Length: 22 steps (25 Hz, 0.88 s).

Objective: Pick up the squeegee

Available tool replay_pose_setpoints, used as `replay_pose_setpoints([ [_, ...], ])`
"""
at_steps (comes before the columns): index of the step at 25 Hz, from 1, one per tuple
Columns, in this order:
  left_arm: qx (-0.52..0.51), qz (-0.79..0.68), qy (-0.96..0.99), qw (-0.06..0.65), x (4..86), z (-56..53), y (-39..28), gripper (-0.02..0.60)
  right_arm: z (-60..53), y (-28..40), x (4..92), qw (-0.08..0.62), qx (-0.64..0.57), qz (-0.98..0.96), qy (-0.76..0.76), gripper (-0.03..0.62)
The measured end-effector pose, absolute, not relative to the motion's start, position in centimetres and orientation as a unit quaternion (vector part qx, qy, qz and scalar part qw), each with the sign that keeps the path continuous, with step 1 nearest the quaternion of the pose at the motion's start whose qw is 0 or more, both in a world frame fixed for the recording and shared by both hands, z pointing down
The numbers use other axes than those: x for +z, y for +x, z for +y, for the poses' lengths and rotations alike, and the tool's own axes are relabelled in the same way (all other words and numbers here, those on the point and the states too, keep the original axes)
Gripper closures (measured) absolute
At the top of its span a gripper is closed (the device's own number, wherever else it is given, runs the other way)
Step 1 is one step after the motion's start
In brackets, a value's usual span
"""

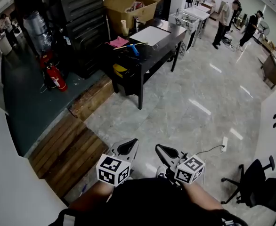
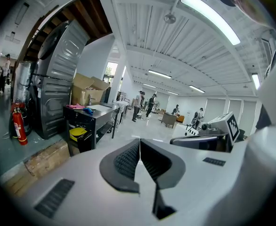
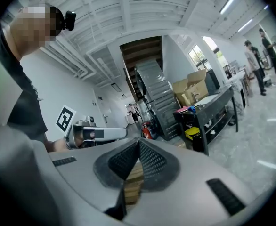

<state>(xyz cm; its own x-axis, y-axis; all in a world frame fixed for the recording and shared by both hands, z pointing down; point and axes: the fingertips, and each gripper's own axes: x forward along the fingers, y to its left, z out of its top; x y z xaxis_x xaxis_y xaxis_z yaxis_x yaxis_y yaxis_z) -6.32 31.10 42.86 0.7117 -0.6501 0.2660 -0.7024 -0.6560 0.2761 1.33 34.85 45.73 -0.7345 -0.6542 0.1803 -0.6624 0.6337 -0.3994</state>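
The squeegee [image 1: 131,47], a pale stick with a blue handle, lies on the black table [image 1: 168,36] far ahead, next to a pink cloth [image 1: 118,42]. In the left gripper view the squeegee [image 2: 88,110] is a small blue spot on that table, and in the right gripper view the squeegee [image 3: 192,108] looks the same. Both grippers hang close to my body, far from the table. My left gripper [image 1: 132,143] [image 2: 140,140] is shut with nothing in it. My right gripper [image 1: 158,148] [image 3: 138,142] is also shut and holds nothing.
An open cardboard box [image 1: 128,4] and a white board [image 1: 150,35] are on the table. Red fire extinguishers [image 1: 57,77] stand at the left by a dark cabinet. A wooden step [image 1: 67,149] lies left of me, an office chair [image 1: 251,178] right. People [image 1: 225,15] stand far off.
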Motion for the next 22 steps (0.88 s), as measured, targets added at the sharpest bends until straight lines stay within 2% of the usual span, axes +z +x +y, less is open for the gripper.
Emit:
replay_pose_setpoints([
  [8,0.063,-0.39,0.901,0.178,42.7,32.0,-8.4,0.565,35.4,-0.8,45.7,0.04,0.188,-0.913,0.359,0.585],
  [22,0.06,-0.411,0.893,0.174,43.3,34.1,-14.8,0.565,36.2,-6.0,45.9,0.031,0.191,-0.911,0.363,0.585],
])
